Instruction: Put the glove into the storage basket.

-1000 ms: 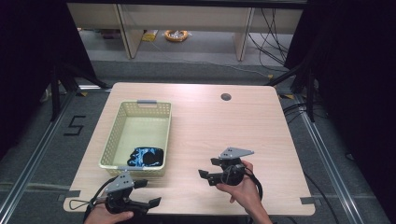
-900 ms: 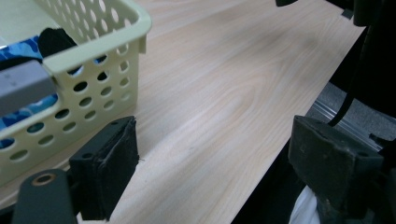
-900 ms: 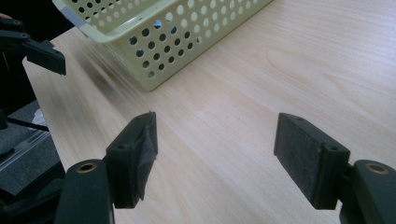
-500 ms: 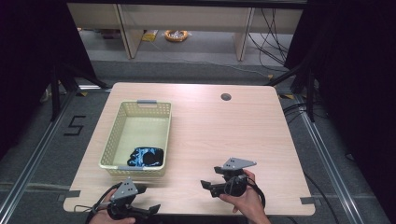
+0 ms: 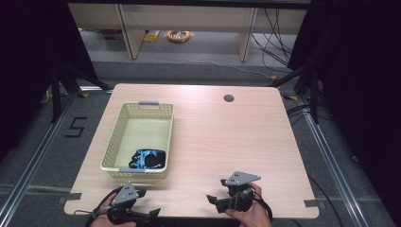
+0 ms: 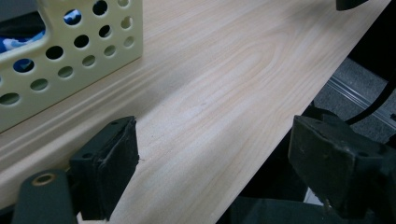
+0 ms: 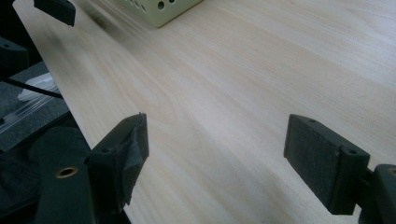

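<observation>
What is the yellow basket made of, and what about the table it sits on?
The basket looks like pale yellow moulded plastic with a matte finish: its walls are punched with even rows of round holes. The table looks like light wood or a wood-look laminate, smooth and slightly shiny, with long grain lines; which one cannot be told.

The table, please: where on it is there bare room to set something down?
The table is bare from the basket across to its right edge, and from the round hole down to the right tool. The left is crowded: the basket, holding a dark cloth, with the left tool below it.
</observation>
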A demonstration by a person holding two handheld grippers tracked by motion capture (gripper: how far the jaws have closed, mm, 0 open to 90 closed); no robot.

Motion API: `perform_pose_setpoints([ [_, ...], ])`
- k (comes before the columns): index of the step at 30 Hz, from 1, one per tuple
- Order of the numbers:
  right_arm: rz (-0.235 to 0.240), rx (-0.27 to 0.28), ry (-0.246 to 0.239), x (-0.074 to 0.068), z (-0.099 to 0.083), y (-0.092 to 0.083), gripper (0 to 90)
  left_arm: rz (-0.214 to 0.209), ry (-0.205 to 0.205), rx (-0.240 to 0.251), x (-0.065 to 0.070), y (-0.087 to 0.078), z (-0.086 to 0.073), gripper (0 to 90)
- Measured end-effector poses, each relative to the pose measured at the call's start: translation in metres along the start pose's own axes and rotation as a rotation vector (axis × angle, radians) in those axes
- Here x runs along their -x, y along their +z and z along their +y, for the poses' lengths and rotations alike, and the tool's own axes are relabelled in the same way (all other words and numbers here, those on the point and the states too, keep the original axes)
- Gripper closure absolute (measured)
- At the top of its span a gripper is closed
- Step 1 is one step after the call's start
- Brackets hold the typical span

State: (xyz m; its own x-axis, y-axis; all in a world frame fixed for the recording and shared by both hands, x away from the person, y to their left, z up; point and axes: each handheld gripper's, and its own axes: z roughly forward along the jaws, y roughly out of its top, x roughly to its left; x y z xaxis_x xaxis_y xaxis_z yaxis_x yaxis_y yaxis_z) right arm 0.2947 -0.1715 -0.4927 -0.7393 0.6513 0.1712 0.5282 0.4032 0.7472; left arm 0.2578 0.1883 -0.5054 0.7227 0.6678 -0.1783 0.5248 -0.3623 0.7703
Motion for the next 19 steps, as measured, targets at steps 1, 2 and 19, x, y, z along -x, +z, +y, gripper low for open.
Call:
perform_pose_setpoints([
  [1,0.004,-0.005,0.006,-0.001,-0.001,0.000,22.9,-0.005,0.000,-0.003,0.000,0.000,0.000,15.4],
  [2,0.003,-0.011,0.006,-0.001,-0.002,-0.001,22.9,0.000,-0.008,0.003,0.001,0.002,-0.001,15.4],
  [19,-0.008,-0.077,-0.058,-0.007,-0.012,0.000,20.5,-0.001,0.009,-0.017,0.002,0.005,-0.001,15.5],
])
